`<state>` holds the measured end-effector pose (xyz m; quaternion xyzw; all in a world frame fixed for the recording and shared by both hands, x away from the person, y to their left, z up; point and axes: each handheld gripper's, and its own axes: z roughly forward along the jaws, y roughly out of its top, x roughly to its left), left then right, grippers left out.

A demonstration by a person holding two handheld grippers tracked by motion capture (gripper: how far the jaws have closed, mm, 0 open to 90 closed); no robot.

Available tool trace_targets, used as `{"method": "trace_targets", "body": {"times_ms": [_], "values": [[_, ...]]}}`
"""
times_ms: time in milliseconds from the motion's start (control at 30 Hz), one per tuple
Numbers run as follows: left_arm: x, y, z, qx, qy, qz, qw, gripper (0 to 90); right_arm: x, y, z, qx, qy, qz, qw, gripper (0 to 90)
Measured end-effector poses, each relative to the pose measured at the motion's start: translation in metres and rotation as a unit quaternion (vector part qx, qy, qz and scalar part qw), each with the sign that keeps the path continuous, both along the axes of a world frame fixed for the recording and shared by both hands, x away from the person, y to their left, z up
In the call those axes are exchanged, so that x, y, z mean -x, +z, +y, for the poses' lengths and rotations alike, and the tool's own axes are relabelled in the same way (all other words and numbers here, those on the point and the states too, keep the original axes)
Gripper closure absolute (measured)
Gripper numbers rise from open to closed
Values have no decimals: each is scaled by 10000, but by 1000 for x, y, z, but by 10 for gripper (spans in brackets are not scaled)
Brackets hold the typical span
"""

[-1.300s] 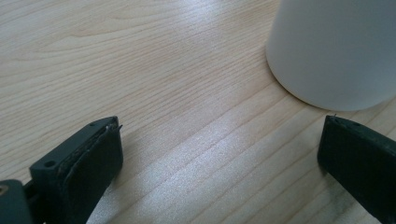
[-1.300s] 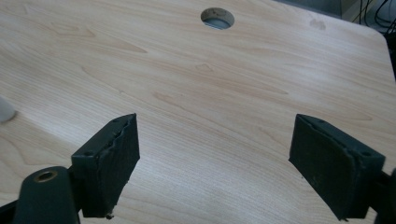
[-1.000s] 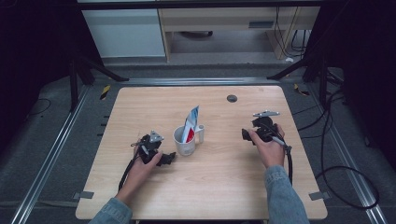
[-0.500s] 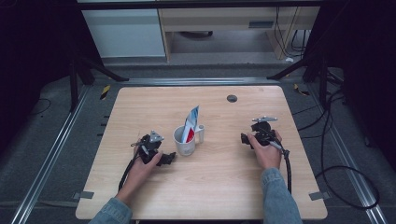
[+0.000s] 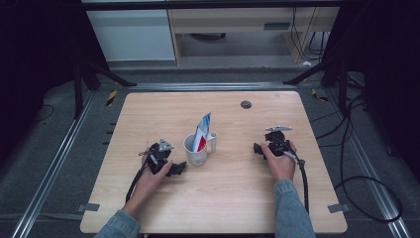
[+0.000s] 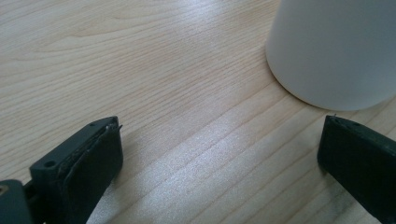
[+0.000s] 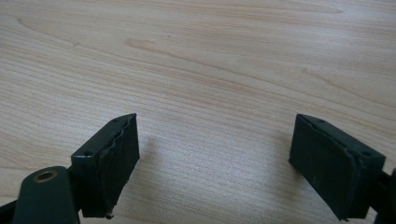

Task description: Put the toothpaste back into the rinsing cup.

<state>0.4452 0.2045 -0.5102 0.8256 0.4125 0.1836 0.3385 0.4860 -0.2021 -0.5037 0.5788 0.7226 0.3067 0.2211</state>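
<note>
Two grippers: left gripper (image 5: 178,168) and right gripper (image 5: 258,148), both spread, pinching nothing.
Mug: round white mug (image 5: 196,149) just beside left gripper, well apart from right.
Contents: red-blue-white packet (image 5: 202,130), upright.
Table (image 5: 233,198): pale wood grain.

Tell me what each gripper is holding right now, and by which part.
Nothing is held. The left gripper stands open beside the white mug, apart from it; the right gripper is open over bare table.
</note>
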Motion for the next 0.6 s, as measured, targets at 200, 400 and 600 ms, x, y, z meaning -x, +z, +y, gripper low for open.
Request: {"method": "trace_targets", "body": {"times_ms": [200, 400, 600], "values": [[0, 0, 0, 1, 1, -1, 10000, 0, 1, -4, 5, 155, 4, -83, 9998, 109], [0, 0, 0, 1, -4, 0, 10000, 0, 3, -9, 7, 112, -49, -323, 9994, 70], [1, 0, 1, 0, -21, 0, 10000, 0, 5, -9, 12, 114, -474, -259, 9985, 38]]}}
